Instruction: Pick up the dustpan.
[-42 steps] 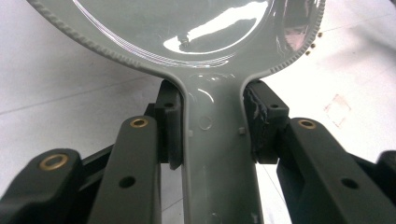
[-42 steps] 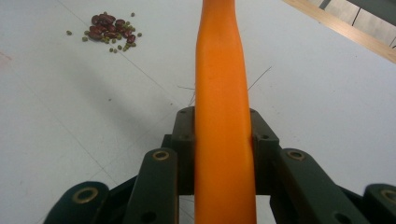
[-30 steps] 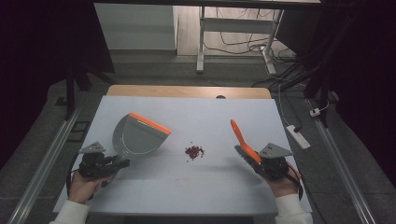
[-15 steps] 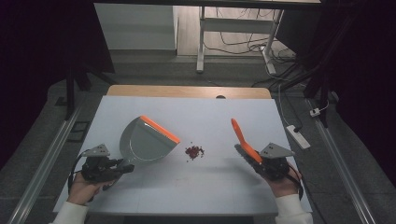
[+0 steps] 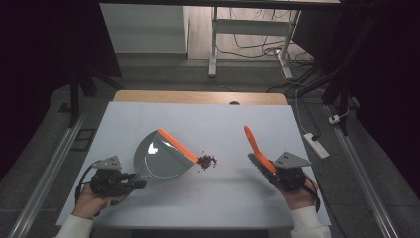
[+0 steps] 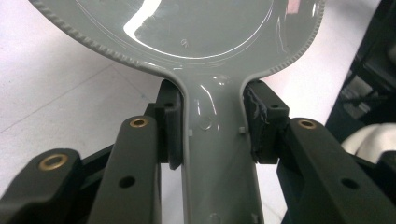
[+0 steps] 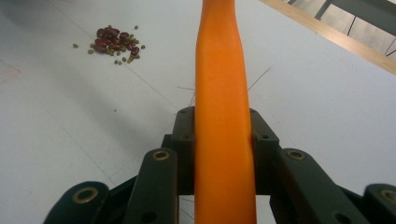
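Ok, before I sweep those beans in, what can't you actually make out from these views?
- Brush bristles: in the right gripper view, cut off by the top edge; too small in the high view.
- Dustpan lip against the table: the high view cannot show whether it touches.
- Beans: too small to count in the high view.
- Dustpan front: cut off by the top edge in the left gripper view.

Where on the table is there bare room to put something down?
Free: the far half of the table, beyond the dustpan and orange brush; also the near strip between the two hands. Crowded: the middle, where the dustpan's orange lip meets the bean pile.
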A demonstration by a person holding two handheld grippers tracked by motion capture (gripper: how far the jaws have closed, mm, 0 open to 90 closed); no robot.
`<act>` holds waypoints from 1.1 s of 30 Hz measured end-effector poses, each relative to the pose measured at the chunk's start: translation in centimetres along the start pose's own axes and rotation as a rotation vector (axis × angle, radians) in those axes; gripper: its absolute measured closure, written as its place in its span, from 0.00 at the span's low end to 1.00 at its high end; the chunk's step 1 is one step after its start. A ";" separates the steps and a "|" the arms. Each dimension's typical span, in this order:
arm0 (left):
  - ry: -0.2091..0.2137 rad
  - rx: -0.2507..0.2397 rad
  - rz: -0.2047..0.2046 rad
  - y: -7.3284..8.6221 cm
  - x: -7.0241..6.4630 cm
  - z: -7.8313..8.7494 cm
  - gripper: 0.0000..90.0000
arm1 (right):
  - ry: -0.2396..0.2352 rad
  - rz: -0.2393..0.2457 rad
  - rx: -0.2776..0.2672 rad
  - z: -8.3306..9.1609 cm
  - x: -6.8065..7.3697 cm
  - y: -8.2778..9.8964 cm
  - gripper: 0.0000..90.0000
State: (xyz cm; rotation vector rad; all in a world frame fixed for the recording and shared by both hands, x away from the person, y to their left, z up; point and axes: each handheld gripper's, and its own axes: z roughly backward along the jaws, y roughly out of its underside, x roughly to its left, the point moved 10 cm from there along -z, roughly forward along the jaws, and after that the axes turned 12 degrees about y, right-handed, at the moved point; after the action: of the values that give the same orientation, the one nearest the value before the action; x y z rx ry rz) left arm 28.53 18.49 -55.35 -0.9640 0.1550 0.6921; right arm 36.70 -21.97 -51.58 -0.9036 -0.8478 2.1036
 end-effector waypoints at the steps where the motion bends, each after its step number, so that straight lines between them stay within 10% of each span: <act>1: -0.001 0.006 -0.001 0.1 0.1 0.1 0.69 | -0.001 0.001 -0.001 0.0 0.0 0.0 0.78; 33: 0.077 0.202 -0.045 1.8 -1.2 -3.2 0.69 | -0.041 0.014 -0.025 -1.5 2.4 -2.5 0.78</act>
State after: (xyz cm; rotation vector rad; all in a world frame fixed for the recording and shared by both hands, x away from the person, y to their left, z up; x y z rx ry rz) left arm 27.13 16.03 -57.96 -0.7984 0.2654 0.5862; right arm 37.47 -18.33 -51.32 -0.8852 -0.8932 2.1345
